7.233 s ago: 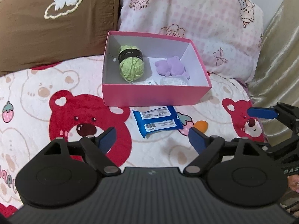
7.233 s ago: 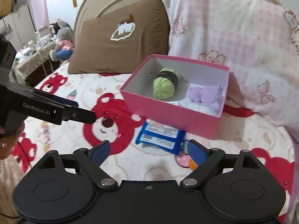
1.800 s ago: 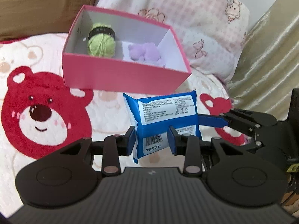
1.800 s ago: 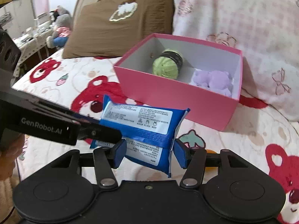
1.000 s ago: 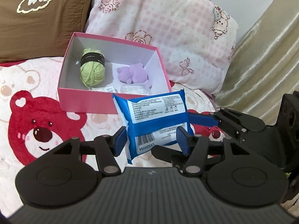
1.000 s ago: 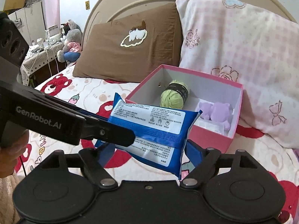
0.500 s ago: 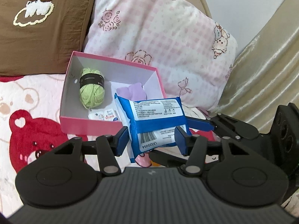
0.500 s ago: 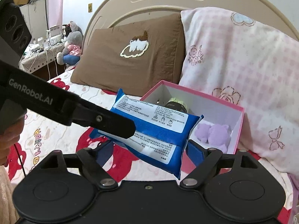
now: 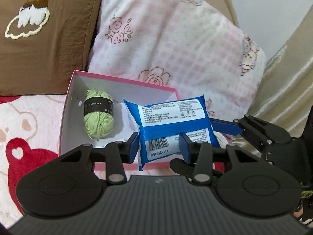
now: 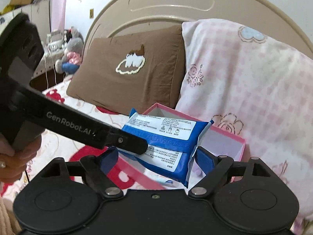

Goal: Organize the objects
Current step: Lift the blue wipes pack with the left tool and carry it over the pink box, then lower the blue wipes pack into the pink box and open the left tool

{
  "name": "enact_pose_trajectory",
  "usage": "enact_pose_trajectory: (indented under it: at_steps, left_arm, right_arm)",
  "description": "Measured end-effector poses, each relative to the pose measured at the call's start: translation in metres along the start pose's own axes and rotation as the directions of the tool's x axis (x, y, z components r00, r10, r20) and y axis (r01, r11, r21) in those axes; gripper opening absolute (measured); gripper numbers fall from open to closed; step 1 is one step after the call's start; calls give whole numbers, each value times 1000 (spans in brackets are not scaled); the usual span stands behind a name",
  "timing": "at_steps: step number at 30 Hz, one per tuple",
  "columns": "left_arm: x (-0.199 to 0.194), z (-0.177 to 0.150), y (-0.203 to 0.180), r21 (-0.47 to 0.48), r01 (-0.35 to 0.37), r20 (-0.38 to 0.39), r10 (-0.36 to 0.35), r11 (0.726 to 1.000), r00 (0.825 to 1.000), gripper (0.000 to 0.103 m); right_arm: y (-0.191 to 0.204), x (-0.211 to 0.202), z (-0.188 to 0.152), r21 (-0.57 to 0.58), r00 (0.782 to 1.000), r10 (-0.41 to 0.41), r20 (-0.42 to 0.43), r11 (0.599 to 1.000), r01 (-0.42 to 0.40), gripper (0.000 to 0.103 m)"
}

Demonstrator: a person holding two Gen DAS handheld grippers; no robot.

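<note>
My left gripper (image 9: 159,146) lower centre of left wrist frame, fingers just been closing, clamped on short end of blue wipes pack (image 9: 174,125). My right gripper (image 10: 154,156) lower centre of right wrist frame, fingers spread wide, gripping long sides of same pack (image 10: 164,141). Pack held in air over pink box (image 9: 67,109). Green yarn ball (image 9: 98,114) inside box, left part. Beyond, brown pillow (image 9: 39,35) upper left, pink checked pillow (image 9: 176,45) upper centre. Bed headboard (image 10: 170,5) top of right wrist frame.
</note>
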State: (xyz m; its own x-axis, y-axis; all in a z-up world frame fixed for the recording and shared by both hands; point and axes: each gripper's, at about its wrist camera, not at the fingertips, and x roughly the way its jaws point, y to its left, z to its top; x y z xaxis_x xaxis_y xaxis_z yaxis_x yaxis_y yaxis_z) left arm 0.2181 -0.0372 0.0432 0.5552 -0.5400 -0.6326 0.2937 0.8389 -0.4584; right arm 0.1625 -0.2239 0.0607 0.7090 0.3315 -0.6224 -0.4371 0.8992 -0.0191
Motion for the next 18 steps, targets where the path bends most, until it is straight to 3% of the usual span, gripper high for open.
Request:
enact_pose_trajectory:
  at_steps: [3,5,12,18]
  left_arm:
    - [23,10,8,-19,-31,-26,31,999,999,42]
    - [43,15,15,-30,-42,-51,40,999,998,42]
    - [106,13,31,-49,-105,-138,97,993,986,42]
    - [139,5,47,-72,-149,-218,131,986,967,42]
  right_arm:
    - [-17,19,5,30,1000,9,-21,1000,-9,84]
    - [-24,34,4,-10,999,-4,-37,1000,3,76]
    - [-57,87,-14,82,993,13,-121,997,-3,75]
    - [-67,122,-33,130,977,44,-206,991,-17,63]
